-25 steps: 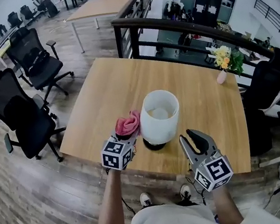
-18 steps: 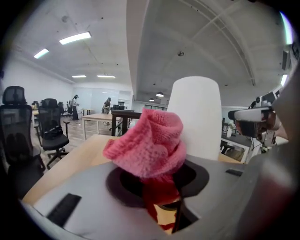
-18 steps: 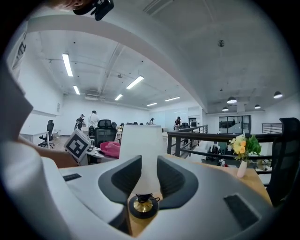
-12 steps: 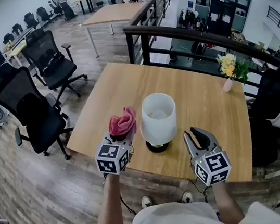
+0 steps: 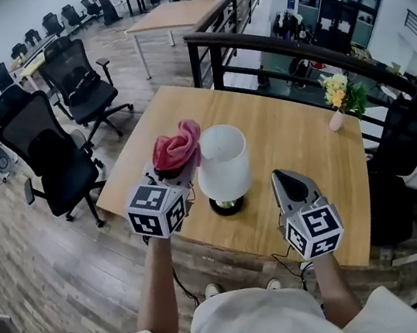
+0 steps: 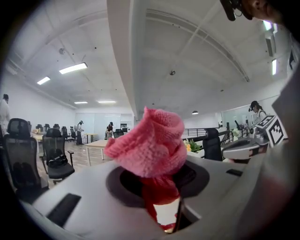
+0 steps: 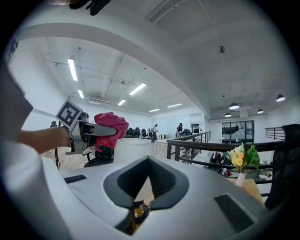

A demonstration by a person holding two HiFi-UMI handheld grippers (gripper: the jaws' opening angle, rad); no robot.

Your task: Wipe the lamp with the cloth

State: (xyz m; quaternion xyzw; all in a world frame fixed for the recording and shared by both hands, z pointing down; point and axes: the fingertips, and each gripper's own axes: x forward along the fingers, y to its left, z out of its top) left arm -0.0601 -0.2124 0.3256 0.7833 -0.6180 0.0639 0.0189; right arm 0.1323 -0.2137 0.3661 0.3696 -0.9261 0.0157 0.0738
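A white lamp (image 5: 222,163) with a cylindrical shade stands on a dark base near the front edge of the wooden table (image 5: 298,140). My left gripper (image 5: 174,169) is shut on a bunched pink cloth (image 5: 177,146), held up beside the shade's upper left rim. In the left gripper view the cloth (image 6: 151,143) bulges out above the jaws. My right gripper (image 5: 284,179) hovers to the right of the lamp's base. Its jaws have just been closing and now stand shut with nothing between them. The right gripper view shows the shade (image 7: 133,146) and the cloth (image 7: 110,125) ahead to the left.
A small vase of flowers (image 5: 338,96) stands at the table's far right corner. A black railing (image 5: 275,41) runs behind the table. Black office chairs (image 5: 50,159) stand on the floor to the left.
My left gripper has risen with the cloth from low beside the lamp to the level of the shade's rim. The right gripper's jaws have closed, and it has shifted slightly.
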